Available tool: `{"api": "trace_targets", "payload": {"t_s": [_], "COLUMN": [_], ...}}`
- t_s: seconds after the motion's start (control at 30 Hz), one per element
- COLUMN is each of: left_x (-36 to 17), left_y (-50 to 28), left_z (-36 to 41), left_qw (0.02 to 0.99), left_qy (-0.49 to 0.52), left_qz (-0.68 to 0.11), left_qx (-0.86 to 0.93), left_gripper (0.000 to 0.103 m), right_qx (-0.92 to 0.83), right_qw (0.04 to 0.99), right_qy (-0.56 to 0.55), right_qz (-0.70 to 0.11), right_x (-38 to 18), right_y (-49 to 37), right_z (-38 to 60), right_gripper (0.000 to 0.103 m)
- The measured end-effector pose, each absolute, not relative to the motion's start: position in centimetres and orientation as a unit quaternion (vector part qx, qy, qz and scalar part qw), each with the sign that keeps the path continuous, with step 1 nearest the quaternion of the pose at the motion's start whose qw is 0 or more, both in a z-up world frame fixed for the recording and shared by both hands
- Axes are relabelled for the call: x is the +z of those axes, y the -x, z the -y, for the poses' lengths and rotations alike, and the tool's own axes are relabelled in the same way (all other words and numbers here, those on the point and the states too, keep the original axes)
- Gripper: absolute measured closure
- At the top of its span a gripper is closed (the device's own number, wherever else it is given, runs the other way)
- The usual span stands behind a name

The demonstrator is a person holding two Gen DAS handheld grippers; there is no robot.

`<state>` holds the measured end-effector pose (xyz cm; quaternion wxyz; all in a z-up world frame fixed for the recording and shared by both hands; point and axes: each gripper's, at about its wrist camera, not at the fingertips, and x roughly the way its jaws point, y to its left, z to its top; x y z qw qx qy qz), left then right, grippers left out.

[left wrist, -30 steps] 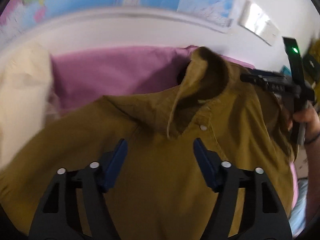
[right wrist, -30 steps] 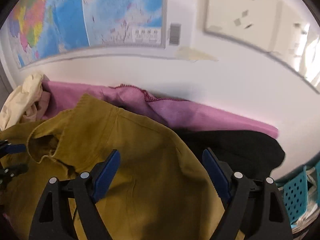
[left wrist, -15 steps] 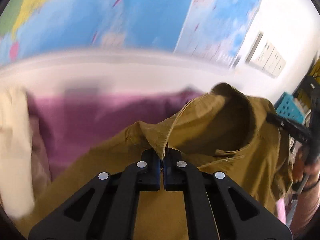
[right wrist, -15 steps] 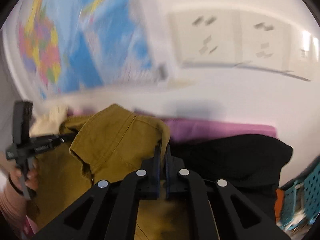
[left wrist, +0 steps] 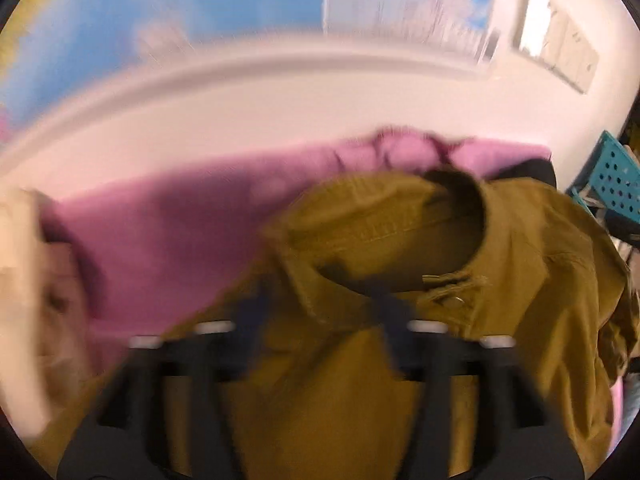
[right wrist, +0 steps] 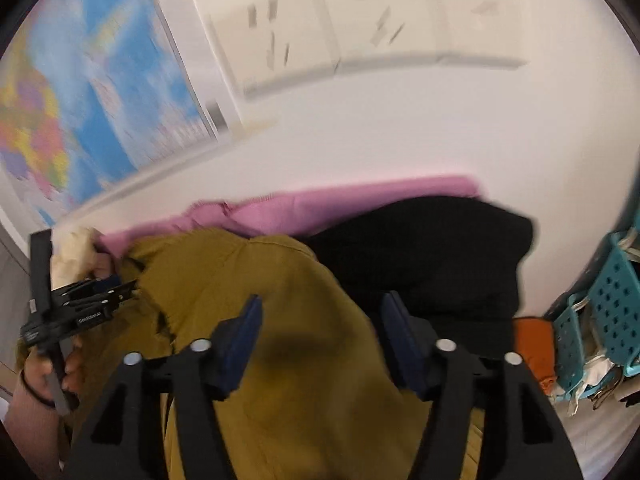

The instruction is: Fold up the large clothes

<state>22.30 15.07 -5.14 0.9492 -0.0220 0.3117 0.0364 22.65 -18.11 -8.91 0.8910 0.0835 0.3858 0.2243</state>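
Olive shirt heaped on table, collar up, overlapping pink garment and black garment. Left gripper spread, blurred; right gripper spread, empty above shirt. Risk: closing pads snag neighbouring cloth, or bunched layers fold crooked.

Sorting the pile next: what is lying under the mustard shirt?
Under the mustard shirt lie a pink garment and a black garment, both poking out behind it. Whatever lies beneath its middle is covered.

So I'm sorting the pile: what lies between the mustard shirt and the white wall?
In the right wrist view, a pink garment and a black one lie between the mustard shirt and the wall.
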Motion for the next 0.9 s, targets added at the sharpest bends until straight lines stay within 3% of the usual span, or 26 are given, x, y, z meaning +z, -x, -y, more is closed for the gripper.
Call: {"api": "trace_targets", "payload": {"t_s": [0.1, 0.27, 0.57, 0.77, 0.9], "left_x": [-3.3, -1.3, -5.4, -7.9, -8.9], "left_y": [-18.6, -13.7, -8.1, -7.5, -7.8], "left_z": [-15.2, -15.0, -6.3, -2.1, -0.9], "left_qw": [0.963, 0.969, 0.953, 0.941, 0.935], "left_qy": [0.007, 0.045, 0.009, 0.004, 0.004], "left_qz": [-0.267, -0.242, -0.272, -0.288, -0.303], "left_qx": [0.031, -0.016, -0.138, -0.177, -0.182], "left_gripper": [0.023, 0.022, 0.018, 0.018, 0.018], "right_qx": [0.214, 0.142, 0.066, 0.064, 0.099], "right_qw": [0.903, 0.912, 0.838, 0.787, 0.775], "right_qy": [-0.100, -0.116, -0.289, -0.398, -0.435], "right_qz": [-0.358, -0.366, -0.458, -0.466, -0.447], "right_x": [-7.7, -10.6, -23.7, -29.2, -29.9], "right_y": [-18.2, -10.0, -2.0, -1.4, -1.9], "right_z": [22.9, 30.2, 40.3, 43.2, 43.1], "right_gripper": [0.033, 0.019, 0.019, 0.022, 0.023]}}
